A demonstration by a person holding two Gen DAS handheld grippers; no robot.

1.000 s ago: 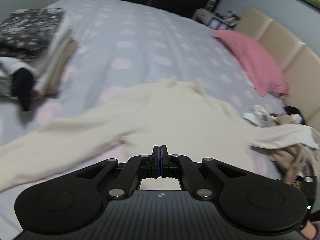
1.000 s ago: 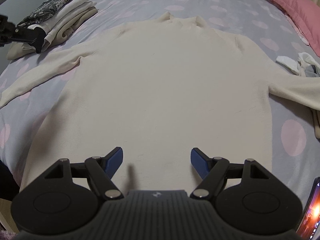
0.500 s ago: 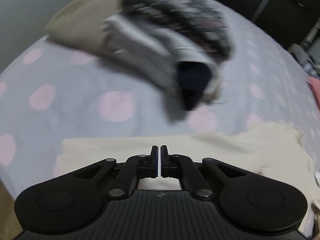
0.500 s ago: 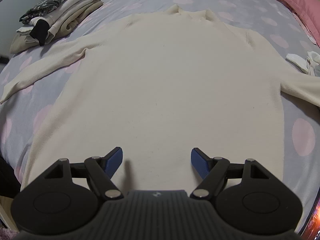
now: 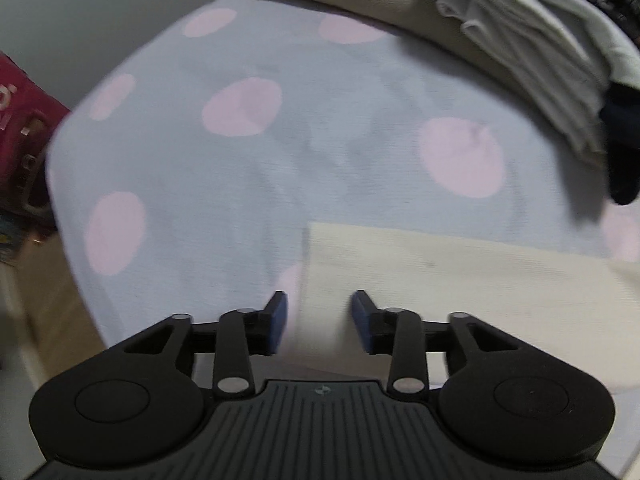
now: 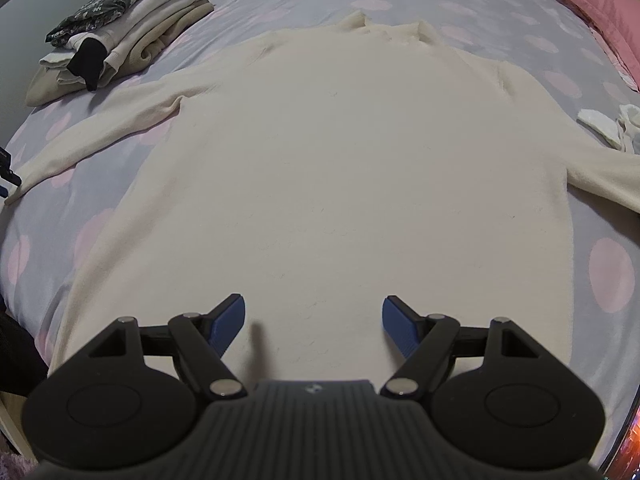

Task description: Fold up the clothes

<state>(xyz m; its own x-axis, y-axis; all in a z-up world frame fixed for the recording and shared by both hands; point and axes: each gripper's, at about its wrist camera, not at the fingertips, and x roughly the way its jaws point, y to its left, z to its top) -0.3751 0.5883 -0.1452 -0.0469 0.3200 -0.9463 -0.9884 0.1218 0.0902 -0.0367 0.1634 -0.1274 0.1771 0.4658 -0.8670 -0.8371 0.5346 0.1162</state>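
Note:
A cream long-sleeved sweater [image 6: 340, 168] lies flat on the bed, collar at the far end, both sleeves spread out. My right gripper [image 6: 313, 322] stands open just above its lower hem with nothing between the fingers. In the left wrist view the cuff end of the left sleeve [image 5: 420, 268] lies on the sheet. My left gripper [image 5: 319, 322] is open right at that cuff, its fingers on either side of the cuff's corner. A small part of the left gripper [image 6: 6, 176] shows at the left edge of the right wrist view.
A stack of folded clothes [image 6: 120, 44] with a dark floral piece on top sits at the bed's far left corner, close to the sleeve [image 5: 540, 64]. A pink pillow [image 6: 600, 12] and white socks [image 6: 608, 124] lie to the right. The bed edge [image 5: 60, 208] drops off left.
My left gripper swung left from the sweater's body to the sleeve cuff and went from shut to open. The right gripper stayed open and drew slightly closer over the hem.

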